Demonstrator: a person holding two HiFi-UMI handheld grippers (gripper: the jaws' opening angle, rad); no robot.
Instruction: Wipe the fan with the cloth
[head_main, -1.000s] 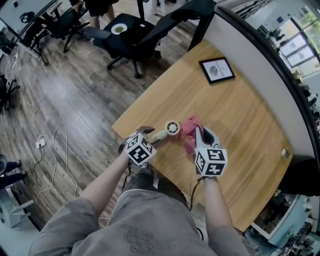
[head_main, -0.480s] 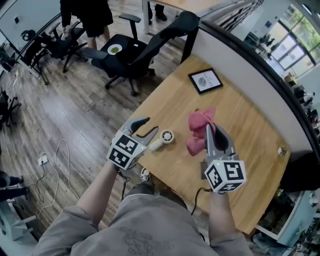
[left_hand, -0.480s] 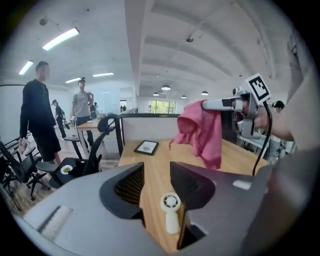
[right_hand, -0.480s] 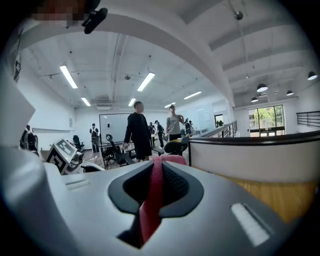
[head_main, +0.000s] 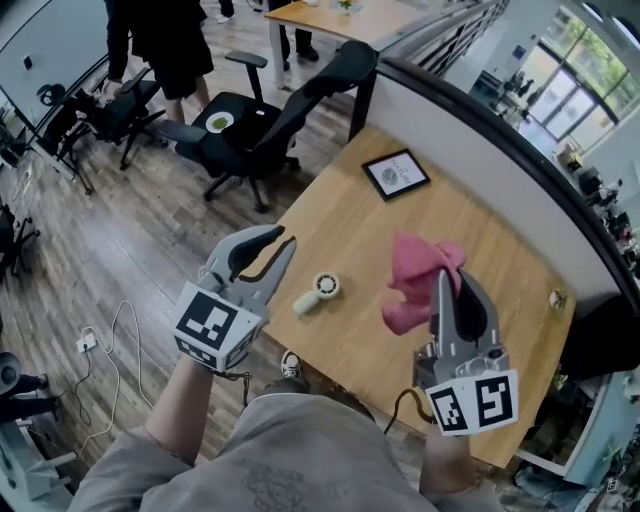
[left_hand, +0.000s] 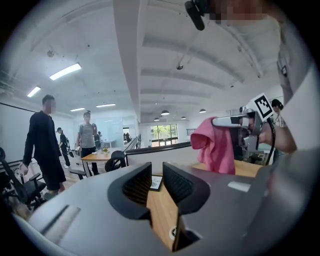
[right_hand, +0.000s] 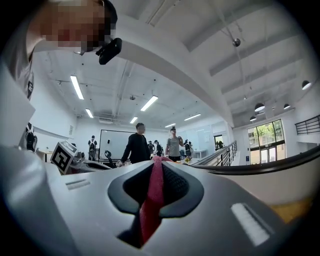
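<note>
while the small handheld fan (head_main: 318, 291) lies on its side near the front edge of the wooden surface (head_main: 490, 230), touched by neither claw, the pink cloth (head_main: 412, 285) is held up clear of the wood. the cloth is pinched in the right claw (head_main: 452, 278) — the jaws are pressed tight on a fold, and the rest hangs bunched below. the left claw (head_main: 283, 240) is seen to be empty: its jaws have just been closing, and only a narrow gap is left between them, through which bare wood is seen. both claws are held in the air, well apart, with the fan between them in the head view. a framed picture (head_main: 396, 174) lies farther back on the surface, and a black office chair (head_main: 262, 120) stands beyond its edge.
</note>
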